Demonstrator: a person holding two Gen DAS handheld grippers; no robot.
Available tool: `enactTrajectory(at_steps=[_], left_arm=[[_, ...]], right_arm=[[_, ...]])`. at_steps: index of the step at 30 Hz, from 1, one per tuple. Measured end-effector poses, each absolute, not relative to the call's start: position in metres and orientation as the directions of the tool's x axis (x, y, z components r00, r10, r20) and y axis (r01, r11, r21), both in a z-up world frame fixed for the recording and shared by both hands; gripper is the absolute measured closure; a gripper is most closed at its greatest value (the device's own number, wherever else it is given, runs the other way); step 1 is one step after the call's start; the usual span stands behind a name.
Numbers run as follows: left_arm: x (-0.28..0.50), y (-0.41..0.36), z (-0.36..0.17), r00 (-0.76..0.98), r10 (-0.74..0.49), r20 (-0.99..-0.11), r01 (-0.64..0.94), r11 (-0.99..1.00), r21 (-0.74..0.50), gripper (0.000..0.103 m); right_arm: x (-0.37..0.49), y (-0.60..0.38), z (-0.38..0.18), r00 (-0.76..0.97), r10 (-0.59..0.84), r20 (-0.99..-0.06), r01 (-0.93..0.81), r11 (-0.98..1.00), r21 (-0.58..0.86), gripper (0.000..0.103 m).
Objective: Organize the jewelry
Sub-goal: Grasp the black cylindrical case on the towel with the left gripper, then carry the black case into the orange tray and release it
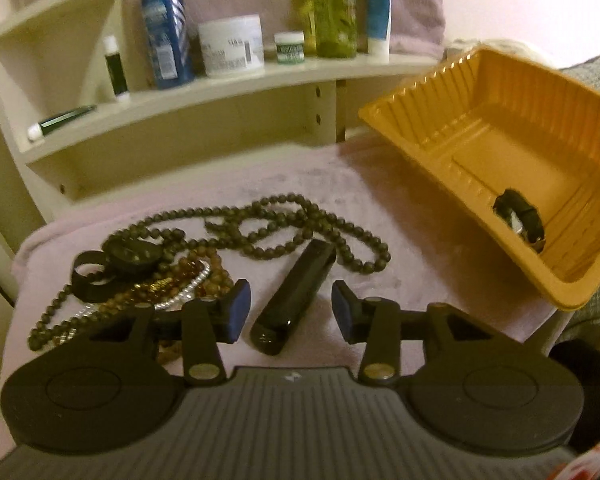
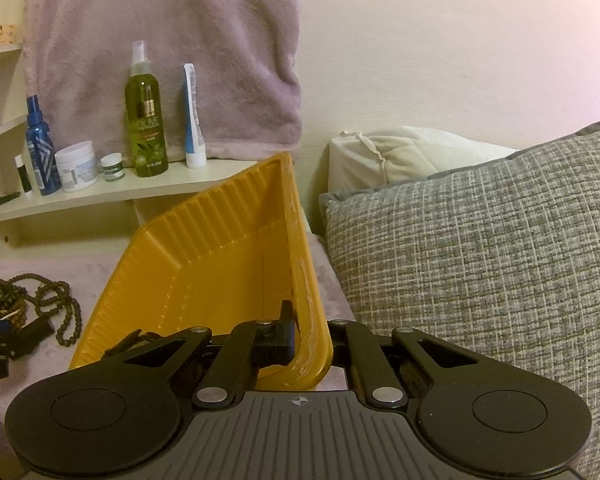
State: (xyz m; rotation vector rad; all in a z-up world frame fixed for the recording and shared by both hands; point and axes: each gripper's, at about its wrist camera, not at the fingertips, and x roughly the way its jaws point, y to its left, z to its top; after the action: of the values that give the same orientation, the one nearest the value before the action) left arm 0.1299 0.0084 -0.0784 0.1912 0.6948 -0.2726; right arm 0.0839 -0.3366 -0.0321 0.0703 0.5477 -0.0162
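Closest to the left camera: the left gripper [image 1: 291, 312], fingers spread wide, holding nothing, low over the soft pink blanket [image 1: 412, 248]. Right between the blue pads [image 1: 239, 312], a long black case [image 1: 294, 304], lying flat, pointing toward 1 o'clock, likely the next thing to grab. At 10 o'clock from the case, a messy pile: dark bead necklace [image 1: 300, 216], brown and silver bead strands [image 1: 180, 292], a black watch [image 1: 112, 264], all touching and tangled. At 2 o'clock, the yellow tray [image 1: 428, 92], lifted and tipped toward the pile, probably so things drop in easily. Already inside, at the low end, one black strap piece [image 1: 520, 220]. In the right camera, the right gripper [image 2: 310, 340] pinched shut on the tray's thin rim [image 2: 300, 248], one finger [image 2: 286, 332] inside the wall, the other hidden behind it, tray held up on a slant. Behind, at 12 o'clock, a shelf [image 1: 220, 92] with bottles and jars; at 3 o'clock in the right view, a grey cushion [image 2: 480, 260]. Most jewelry not yet put away.
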Motion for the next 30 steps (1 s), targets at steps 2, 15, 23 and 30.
enactTrajectory(at_steps=[2,15,23,30], left_arm=[[0.133,0.008,-0.082,0.727,-0.177,-0.664,0.313,0.945,0.09,0.064],[0.133,0.006,-0.075,0.704,-0.177,-0.688,0.267,0.963,0.026,0.086],[0.126,0.002,-0.057,0.719,-0.212,-0.662,0.253,0.967,-0.035,0.086],[0.121,-0.008,-0.042,0.725,-0.262,-0.637,0.28,0.957,-0.075,0.086]], right_arm=[[0.084,-0.337,-0.033,0.852,0.003,-0.523,0.035,0.998,0.061,0.097],[0.086,-0.338,-0.034,0.851,0.0,-0.525,0.034,0.998,0.057,0.098],[0.084,-0.336,-0.032,0.854,0.003,-0.519,0.03,0.998,0.056,0.098],[0.084,-0.335,-0.032,0.856,0.002,-0.517,0.03,0.998,0.053,0.098]])
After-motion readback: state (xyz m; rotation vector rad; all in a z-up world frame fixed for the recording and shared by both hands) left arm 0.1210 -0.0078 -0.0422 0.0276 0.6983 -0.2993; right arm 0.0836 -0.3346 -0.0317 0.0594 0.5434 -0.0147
